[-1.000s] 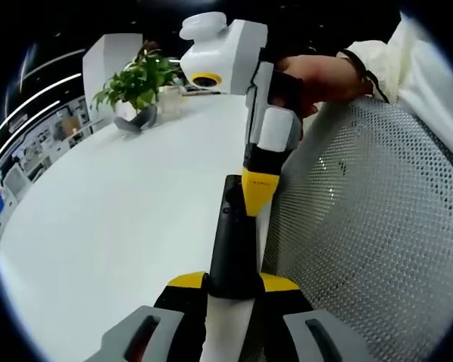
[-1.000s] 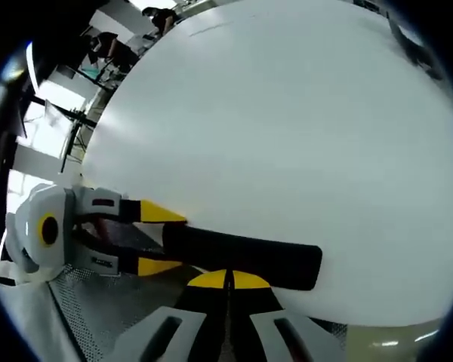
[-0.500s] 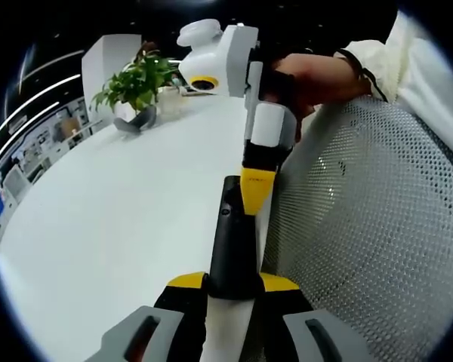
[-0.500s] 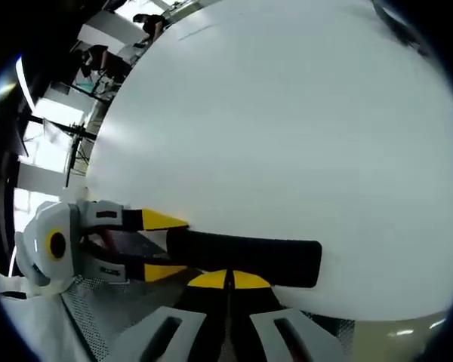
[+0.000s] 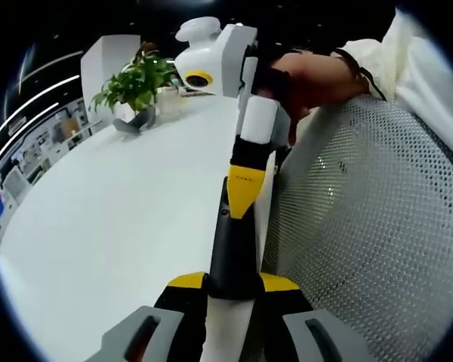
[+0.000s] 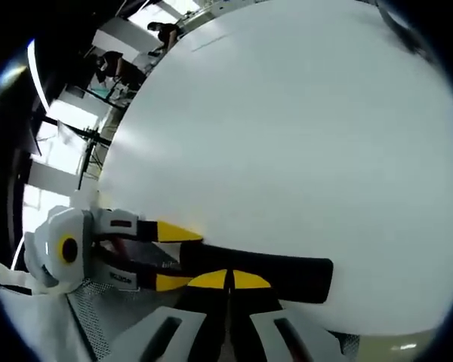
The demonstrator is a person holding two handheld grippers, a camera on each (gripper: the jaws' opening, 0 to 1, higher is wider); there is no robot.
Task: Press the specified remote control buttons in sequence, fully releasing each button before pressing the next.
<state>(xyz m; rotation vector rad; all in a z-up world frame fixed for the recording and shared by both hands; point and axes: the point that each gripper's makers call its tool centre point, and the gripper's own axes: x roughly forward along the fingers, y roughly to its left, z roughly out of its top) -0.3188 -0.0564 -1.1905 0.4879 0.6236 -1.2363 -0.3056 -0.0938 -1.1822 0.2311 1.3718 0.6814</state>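
A black remote (image 5: 232,253) lies lengthwise at the edge of the white table (image 5: 121,219), its near end clamped between the yellow tips of my left gripper (image 5: 232,280). From above, my right gripper (image 5: 245,194) comes down shut, its yellow tip resting on the remote's far half. In the right gripper view the remote (image 6: 291,273) lies crosswise, with my right gripper (image 6: 228,279) shut and its joined tips on the remote's top face. The left gripper (image 6: 175,256) enters from the left, shut on the remote's end. The buttons are hidden.
A potted green plant (image 5: 136,87) and a white box (image 5: 109,60) stand at the table's far side. A white mesh chair back (image 5: 362,226) lies right of the table edge. A hand (image 5: 317,75) in a white sleeve (image 5: 426,72) holds the right gripper.
The right gripper's tip has shifted slightly left and further onto the remote's top face. The left gripper keeps its hold and the remote has not moved.
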